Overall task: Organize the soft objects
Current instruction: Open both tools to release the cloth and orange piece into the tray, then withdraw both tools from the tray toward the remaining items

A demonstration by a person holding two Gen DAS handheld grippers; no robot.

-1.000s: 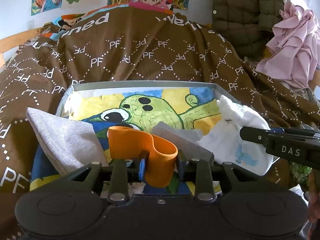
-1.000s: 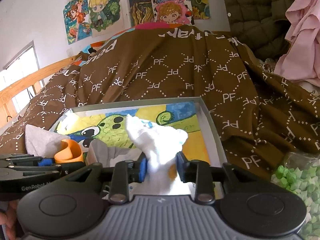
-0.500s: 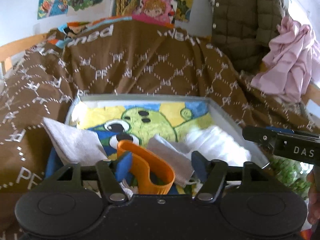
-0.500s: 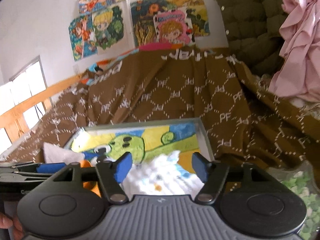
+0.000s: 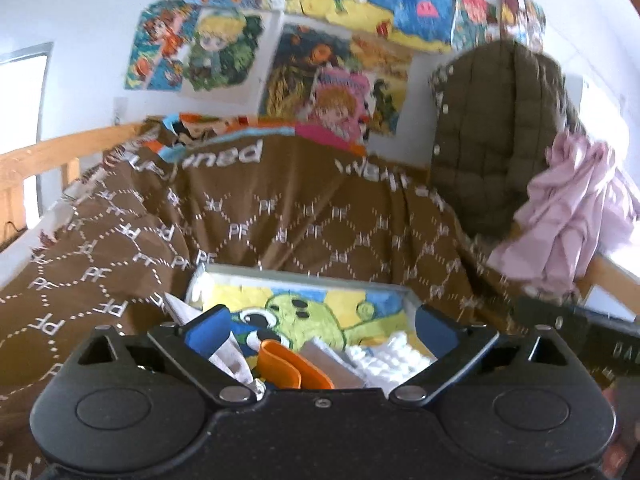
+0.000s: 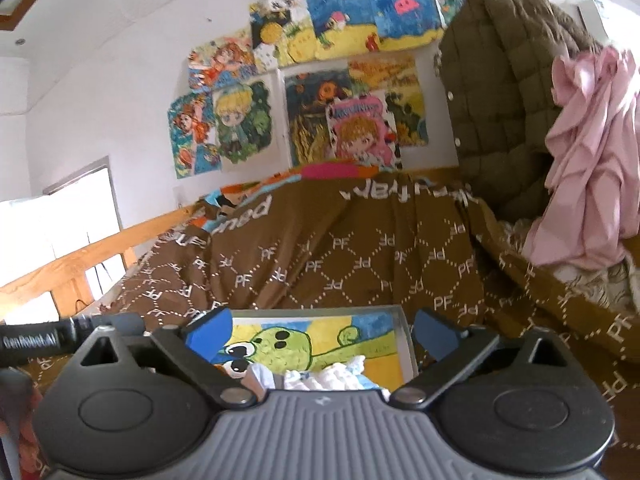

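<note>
Release is ending: left gripper point(image 5: 320, 330) and right gripper point(image 6: 322, 330) are opening with nothing between them, orange band point(image 5: 280, 366) and white cloth point(image 6: 336, 374) lying in the tray point(image 6: 404, 340) at lower centre, so the next move is likely seeking another soft item

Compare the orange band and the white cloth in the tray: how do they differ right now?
Colour: the orange band is bright and plain; the white cloth is pale with faint blue marks.
Shape: the band stands as a smooth curled loop; the cloth lies crumpled.
Place: in the left wrist view the band sits left of the cloth, with a grey cloth between them.
Shared: both lie in the tray on the cartoon picture, gripped by neither tool.
</note>
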